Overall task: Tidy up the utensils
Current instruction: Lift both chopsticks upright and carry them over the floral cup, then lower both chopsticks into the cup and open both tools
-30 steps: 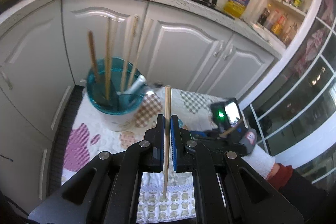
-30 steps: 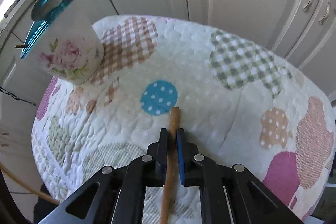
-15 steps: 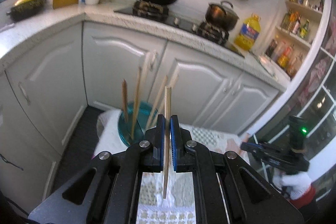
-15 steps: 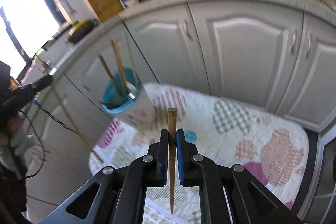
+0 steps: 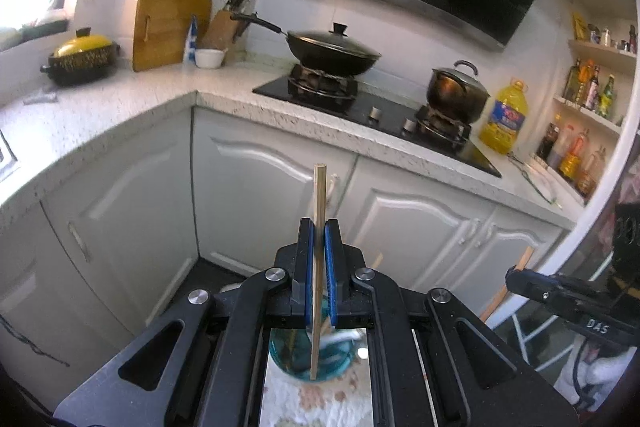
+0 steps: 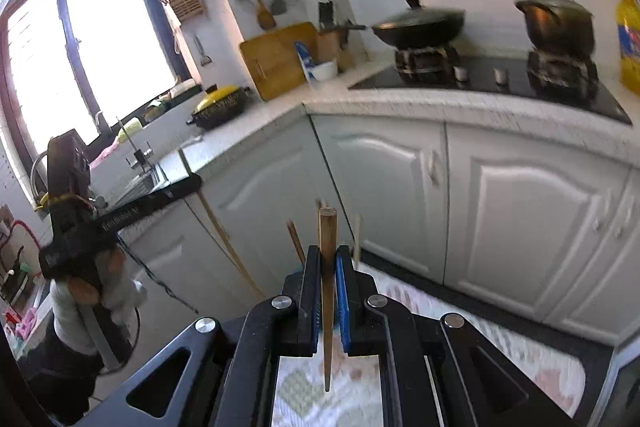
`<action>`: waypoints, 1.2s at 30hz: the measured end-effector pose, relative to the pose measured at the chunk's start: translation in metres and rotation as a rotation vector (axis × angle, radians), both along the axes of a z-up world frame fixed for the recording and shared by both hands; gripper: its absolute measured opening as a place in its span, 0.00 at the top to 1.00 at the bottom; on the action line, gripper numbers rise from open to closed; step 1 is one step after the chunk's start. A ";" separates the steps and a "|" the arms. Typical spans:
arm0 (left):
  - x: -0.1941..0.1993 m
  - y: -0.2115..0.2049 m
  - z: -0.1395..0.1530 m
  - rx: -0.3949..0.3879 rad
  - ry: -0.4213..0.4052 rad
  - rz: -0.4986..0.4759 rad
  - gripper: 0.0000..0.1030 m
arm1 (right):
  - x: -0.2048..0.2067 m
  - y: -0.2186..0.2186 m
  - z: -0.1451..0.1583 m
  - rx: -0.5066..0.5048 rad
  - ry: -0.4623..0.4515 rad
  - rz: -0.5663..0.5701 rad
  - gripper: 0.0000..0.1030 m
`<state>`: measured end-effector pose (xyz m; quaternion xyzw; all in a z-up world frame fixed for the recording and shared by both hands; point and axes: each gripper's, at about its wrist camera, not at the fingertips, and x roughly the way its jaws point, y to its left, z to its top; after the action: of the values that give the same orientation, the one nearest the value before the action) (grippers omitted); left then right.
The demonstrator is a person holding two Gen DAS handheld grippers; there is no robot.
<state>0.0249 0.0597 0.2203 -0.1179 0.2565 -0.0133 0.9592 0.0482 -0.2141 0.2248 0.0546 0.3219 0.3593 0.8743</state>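
Left gripper (image 5: 319, 259): jaws closed tight on a pale chopstick (image 5: 318, 223), which stands upright through the blue pads at centre frame.
Right gripper (image 6: 328, 291): jaws clamped on a darker chopstick (image 6: 327, 267), also upright, tip pointing down.
Change: a second ago both views looked down on the quilted cloth (image 6: 316, 399); now cabinets, counter and stove fill them, so both hands have lifted, the right more steeply.
Holder: the teal utensil cup (image 5: 288, 355) shows only low in the left view, behind the jaws, directly under the pale chopstick.
Meaning: both sticks are off the cloth, ready to be dropped into the cup.
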 end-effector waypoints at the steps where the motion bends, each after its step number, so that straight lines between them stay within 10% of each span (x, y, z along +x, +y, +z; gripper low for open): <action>1: 0.006 0.000 -0.002 0.014 -0.004 0.010 0.96 | 0.005 0.007 0.003 0.002 -0.006 0.001 0.93; 24: 0.071 -0.009 -0.115 0.092 0.171 0.066 0.96 | 0.077 0.087 -0.104 -0.066 0.117 0.016 0.93; 36: 0.064 -0.009 -0.126 0.073 0.227 0.063 0.96 | 0.086 0.071 -0.119 -0.082 0.193 -0.019 0.82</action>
<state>0.0893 0.0511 0.0948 -0.0918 0.3598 0.0398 0.9277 0.1338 -0.1431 0.1057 0.0560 0.4186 0.3305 0.8440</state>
